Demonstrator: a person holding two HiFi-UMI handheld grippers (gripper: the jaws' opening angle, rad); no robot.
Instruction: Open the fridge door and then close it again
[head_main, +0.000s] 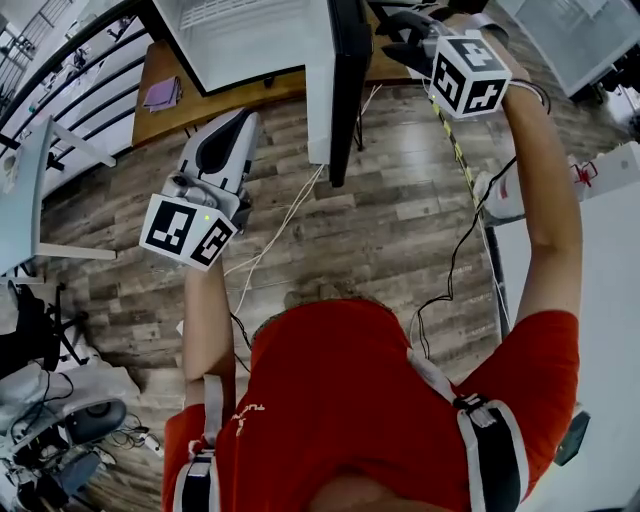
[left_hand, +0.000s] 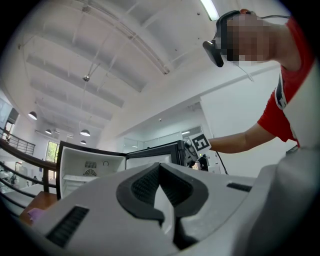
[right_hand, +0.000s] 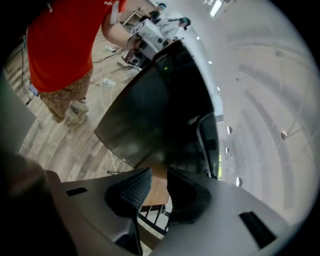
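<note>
Your right tool (head_main: 405, 42): jaws narrowly apart, nothing between them, beside the fridge door (head_main: 345, 100) at 12 o'clock. Your left tool (head_main: 238, 125): jaws together, empty, 9 o'clock. Door stands open; closing remains.

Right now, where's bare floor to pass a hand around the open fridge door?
Bare wood floor lies between the fridge door and the white table, crossed by a black cable. Left of the door, white cables run beside the left gripper. Crowded: gear bottom left.
</note>
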